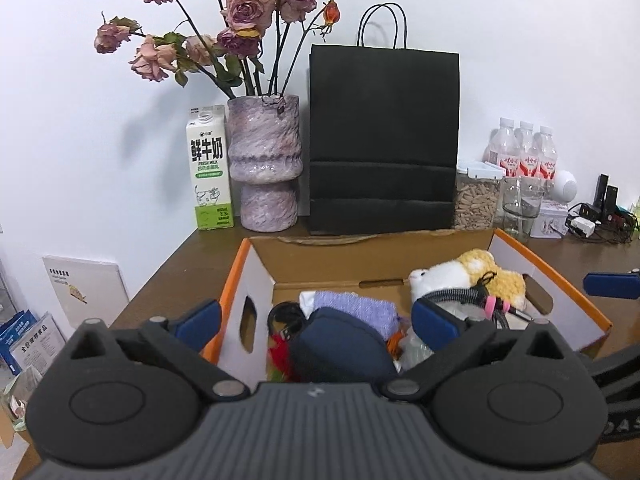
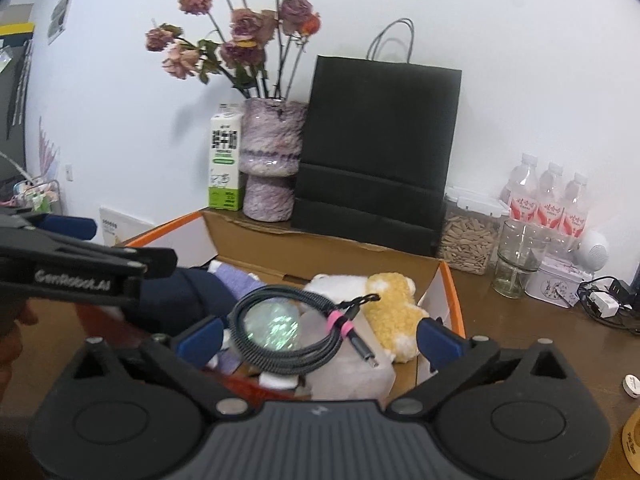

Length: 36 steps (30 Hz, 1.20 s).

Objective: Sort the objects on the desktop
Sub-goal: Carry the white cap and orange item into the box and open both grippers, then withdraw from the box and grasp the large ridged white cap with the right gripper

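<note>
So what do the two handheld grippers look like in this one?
Both match: the left gripper and right gripper have matte black linkage arms with silver pivot pins, blue padded fingers and a ribbed grey body. White "GenRobot.AI" lettering marks the left one.

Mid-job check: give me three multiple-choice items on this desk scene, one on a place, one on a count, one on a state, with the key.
1. Where does the coiled cable lie?
A. in the cardboard box
B. beside the milk carton
C. inside the black bag

2. How many water bottles stand by the wall?
A. two
B. three
C. five

3. How is the right tool set?
A. shut on the cable
B. shut on the plush toy
C. open, holding nothing

Key: 1 A, it rests on top of the box contents. 2 B, three capped bottles side by side. 3 C, its blue pads stand wide apart, clear of the cable.
</note>
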Tool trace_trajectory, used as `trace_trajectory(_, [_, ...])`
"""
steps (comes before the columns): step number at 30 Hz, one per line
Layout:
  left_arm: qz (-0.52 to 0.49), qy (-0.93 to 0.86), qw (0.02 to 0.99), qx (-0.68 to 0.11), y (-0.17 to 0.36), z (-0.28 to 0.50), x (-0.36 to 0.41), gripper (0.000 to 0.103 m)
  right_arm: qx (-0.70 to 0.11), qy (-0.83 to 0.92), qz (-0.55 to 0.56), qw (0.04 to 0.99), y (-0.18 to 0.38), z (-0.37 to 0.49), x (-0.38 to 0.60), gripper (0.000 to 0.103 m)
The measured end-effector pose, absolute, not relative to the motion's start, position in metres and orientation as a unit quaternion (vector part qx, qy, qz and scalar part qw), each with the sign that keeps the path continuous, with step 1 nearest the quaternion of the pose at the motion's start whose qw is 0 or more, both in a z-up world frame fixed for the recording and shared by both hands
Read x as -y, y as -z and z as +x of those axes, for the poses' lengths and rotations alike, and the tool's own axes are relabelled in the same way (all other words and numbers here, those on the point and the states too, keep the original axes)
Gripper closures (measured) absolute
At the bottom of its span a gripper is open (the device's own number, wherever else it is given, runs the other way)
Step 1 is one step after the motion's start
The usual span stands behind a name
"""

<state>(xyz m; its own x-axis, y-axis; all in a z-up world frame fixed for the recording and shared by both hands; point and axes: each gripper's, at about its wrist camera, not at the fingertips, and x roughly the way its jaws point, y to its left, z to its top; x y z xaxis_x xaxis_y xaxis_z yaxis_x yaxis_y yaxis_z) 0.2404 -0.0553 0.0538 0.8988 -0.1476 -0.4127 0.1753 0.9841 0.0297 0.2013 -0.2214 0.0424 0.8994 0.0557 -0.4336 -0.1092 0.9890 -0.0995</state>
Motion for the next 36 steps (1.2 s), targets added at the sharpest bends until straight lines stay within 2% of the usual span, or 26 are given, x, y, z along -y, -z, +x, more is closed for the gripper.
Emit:
trace_trajectory(4, [0.04, 0.086, 0.971, -0.217, -0.049, 0.226, 0.044, 0.0, -0.233, -0.068, -0.076, 0.967, -0.037, 0.18, 0.21, 0.001])
trace_trajectory(10, [0.047, 0.088, 0.967, -0.235, -0.039, 0.209, 0.028, 0.0, -0.291, -0.11, -0.102, 0.945, -0.009, 0.17, 0.182, 0.011])
trace_trajectory(16, [0.049, 0.092, 0.963, -0.249, -0.032, 0.196, 0.015, 0.0, -0.344, -0.128, -0.076, 0.927, 0.013, 0.19, 0.169, 0.038])
trace_trajectory(17, [0.049, 0.091, 0.962, -0.251, -0.031, 0.195, 0.013, 0.0, -0.345, -0.132, -0.066, 0.927, 0.014, 0.192, 0.169, 0.044])
trace_trajectory(19, [0.048, 0.092, 0.961, -0.256, -0.029, 0.193, 0.01, 0.0, -0.351, -0.136, -0.05, 0.925, 0.013, 0.195, 0.169, 0.062])
trace_trajectory(20, [0.048, 0.092, 0.961, -0.258, -0.028, 0.192, 0.008, 0.0, -0.351, -0.136, -0.046, 0.926, 0.012, 0.195, 0.169, 0.065])
trace_trajectory(29, [0.052, 0.123, 0.957, -0.258, -0.026, 0.184, 0.017, 0.0, -0.339, -0.138, -0.067, 0.928, -0.002, 0.177, 0.169, 0.065])
trace_trajectory(32, [0.057, 0.154, 0.952, -0.258, -0.026, 0.181, 0.028, 0.01, -0.34, -0.145, -0.079, 0.926, -0.005, 0.171, 0.169, 0.065])
trace_trajectory(35, [0.07, 0.185, 0.944, -0.263, -0.025, 0.179, 0.04, 0.039, -0.345, -0.149, -0.085, 0.923, -0.004, 0.167, 0.171, 0.065])
trace_trajectory(36, [0.073, 0.198, 0.94, -0.268, -0.024, 0.18, 0.044, 0.057, -0.346, -0.15, -0.086, 0.922, -0.004, 0.165, 0.172, 0.065])
